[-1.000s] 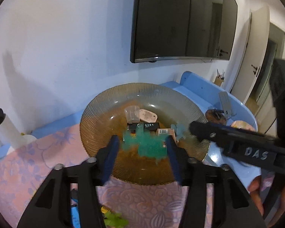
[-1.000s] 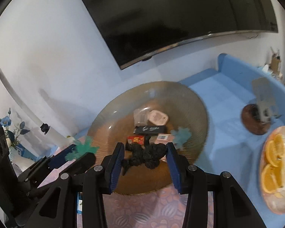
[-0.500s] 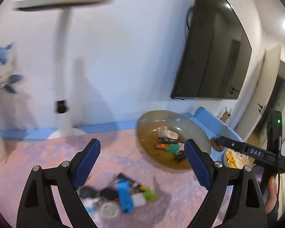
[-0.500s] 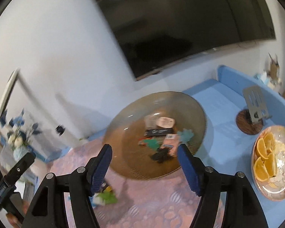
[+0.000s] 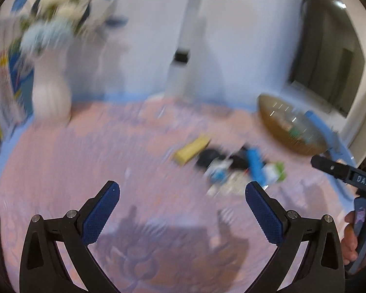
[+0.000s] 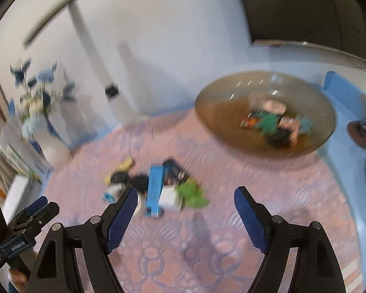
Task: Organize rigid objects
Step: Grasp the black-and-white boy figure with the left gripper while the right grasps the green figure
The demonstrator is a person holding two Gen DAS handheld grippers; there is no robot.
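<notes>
Your left gripper [image 5: 182, 196] and right gripper [image 6: 185, 201] both tilt down over the mat [image 6: 207, 256], fingers spreading, holding nothing.

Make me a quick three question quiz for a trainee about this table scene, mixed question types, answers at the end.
1. True or false: the left gripper holds a toy between its fingers.
2. Where is the blue box? A) inside the glass bowl B) in the pile of small items on the pink tablecloth C) beside the white vase
3. Fill in: nothing sits between the right gripper fingers; its jaws are ____.

Key: 1 false, it is empty. 2 B. 3 opening.
</notes>
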